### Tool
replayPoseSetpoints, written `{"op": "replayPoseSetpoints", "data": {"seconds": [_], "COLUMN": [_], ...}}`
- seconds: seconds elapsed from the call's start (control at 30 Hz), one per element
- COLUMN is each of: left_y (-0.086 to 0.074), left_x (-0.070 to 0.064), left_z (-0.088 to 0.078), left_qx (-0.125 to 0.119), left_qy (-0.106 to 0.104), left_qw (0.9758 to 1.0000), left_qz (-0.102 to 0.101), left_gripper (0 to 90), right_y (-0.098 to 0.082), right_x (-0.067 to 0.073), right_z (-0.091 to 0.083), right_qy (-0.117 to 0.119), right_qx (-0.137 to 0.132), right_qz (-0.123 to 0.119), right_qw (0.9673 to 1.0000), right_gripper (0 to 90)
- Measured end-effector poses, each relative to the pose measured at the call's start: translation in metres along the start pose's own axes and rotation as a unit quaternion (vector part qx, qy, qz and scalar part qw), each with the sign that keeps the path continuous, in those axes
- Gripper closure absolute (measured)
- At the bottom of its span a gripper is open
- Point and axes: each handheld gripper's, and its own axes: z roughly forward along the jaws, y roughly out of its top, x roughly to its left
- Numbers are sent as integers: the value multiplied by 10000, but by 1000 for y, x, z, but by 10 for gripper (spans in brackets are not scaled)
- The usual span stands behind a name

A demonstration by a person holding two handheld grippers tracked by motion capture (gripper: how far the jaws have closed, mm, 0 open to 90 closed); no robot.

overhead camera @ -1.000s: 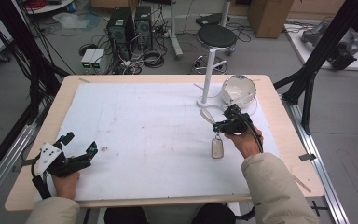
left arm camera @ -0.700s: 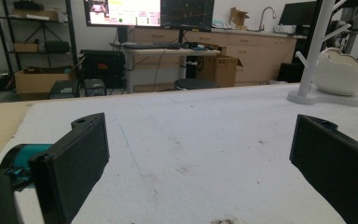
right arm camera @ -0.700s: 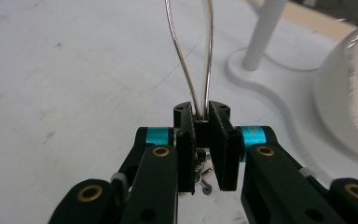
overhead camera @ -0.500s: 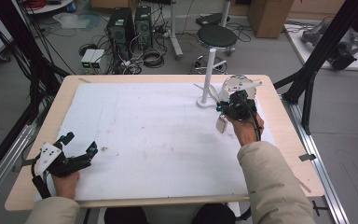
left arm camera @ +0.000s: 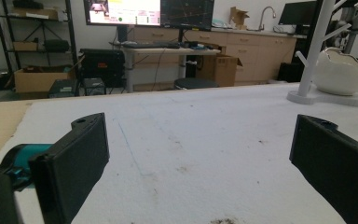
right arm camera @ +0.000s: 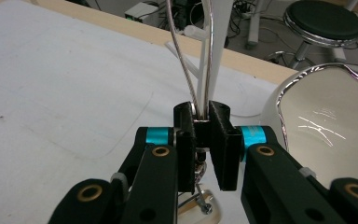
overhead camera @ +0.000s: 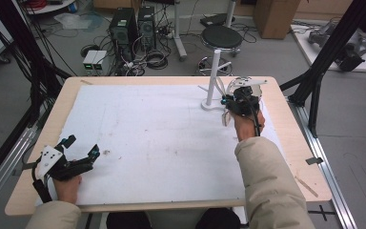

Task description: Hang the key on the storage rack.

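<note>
White sheeting (overhead camera: 162,138) covers a wooden table (overhead camera: 66,95); behind it, grey floor with computer towers (overhead camera: 133,26), cables and a round stool (overhead camera: 223,36).

Right gripper (overhead camera: 240,100) at the far right of the sheet, just beside the white stand (overhead camera: 213,76). In the right gripper view its 2 jaws are closed on a thin silver wire loop (right arm camera: 191,65). Both strands rise from between the jaw tips in front of the stand's post. Below the jaws hangs a small clear tag (right arm camera: 200,210) on metal links; in the high view it dangles at the gripper's near-left side (overhead camera: 226,118).

White bowl (right arm camera: 326,126) with a wavy silver rim sits just right of the gripper, touching or nearly touching the stand base; its visible inside holds nothing but light reflections.

Left gripper (overhead camera: 78,155) rests at the near-left corner, well apart from the stand. Its 2 jaws stand wide open over bare, faintly stained sheet in the left gripper view (left arm camera: 196,172), nothing between them.
</note>
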Motion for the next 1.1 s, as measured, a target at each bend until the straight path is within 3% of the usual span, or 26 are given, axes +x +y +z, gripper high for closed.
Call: {"op": "replayPoseSetpoints", "data": {"seconds": [0.13, 0.53, 1.1], "left_y": [0, 0, 0], "left_x": [0, 0, 0], "left_z": [0, 0, 0], "left_qx": [2, 1, -9], "left_qy": [1, -1, -7], "left_qw": [10000, 10000, 10000], "left_qz": [3, 5, 17], "left_gripper": [50, 50, 50], "right_y": [-1, -3, -9], "right_x": [-4, -3, -6], "right_z": [6, 24, 51], "right_qy": [27, -11, 13], "right_qx": [-45, 122, 168], "right_qz": [155, 182, 478], "right_qw": [9999, 9998, 9987], "right_gripper": [816, 816, 816]}}
